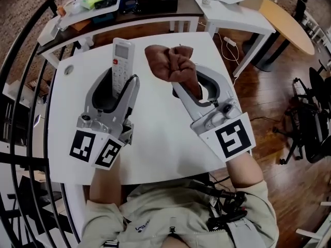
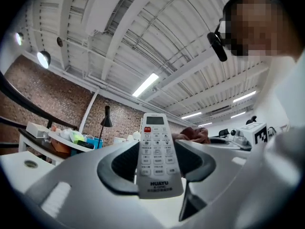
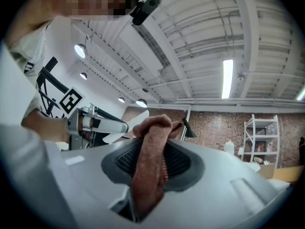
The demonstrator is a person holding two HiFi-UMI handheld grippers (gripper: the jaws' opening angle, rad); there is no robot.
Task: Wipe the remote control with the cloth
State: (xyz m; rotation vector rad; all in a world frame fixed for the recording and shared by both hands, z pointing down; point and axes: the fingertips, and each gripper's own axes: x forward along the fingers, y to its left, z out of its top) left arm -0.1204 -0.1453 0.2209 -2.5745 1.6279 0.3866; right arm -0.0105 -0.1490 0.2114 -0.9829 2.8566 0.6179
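Left gripper (image 1: pixel 120 86): jaws clamped on the lower end of the remote control (image 1: pixel 122 60). The white remote projects beyond the jaw tips, display end pointing away from the person. In the left gripper view its button face is turned toward the camera, with the dark ribbed pads pressing on either long edge.

Right gripper (image 1: pixel 195 84): jaws clamped on the cloth (image 1: pixel 170 62). The brown cloth is bunched into a wad beyond the jaw tips, and a strip of it runs back between the ribbed pads toward the gripper body.

Relative position: the remote and the cloth wad sit side by side, near each other but with a gap between them, remote on the left. Both are over the far half of the white table (image 1: pixel 155 143).

Each gripper carries a marker cube at its rear: left cube (image 1: pixel 95 149), right cube (image 1: pixel 234 137). Both cubes lie near the table's near edge, just ahead of the person's forearms.

Surroundings: a cluttered desk (image 1: pixel 111 15) stands beyond the table. A wooden tabletop with a rounded end (image 1: pixel 287 22) is at the upper right. Black railing (image 1: pixel 23 154) curves along the left side. The floor (image 1: pixel 269 138) is wood.
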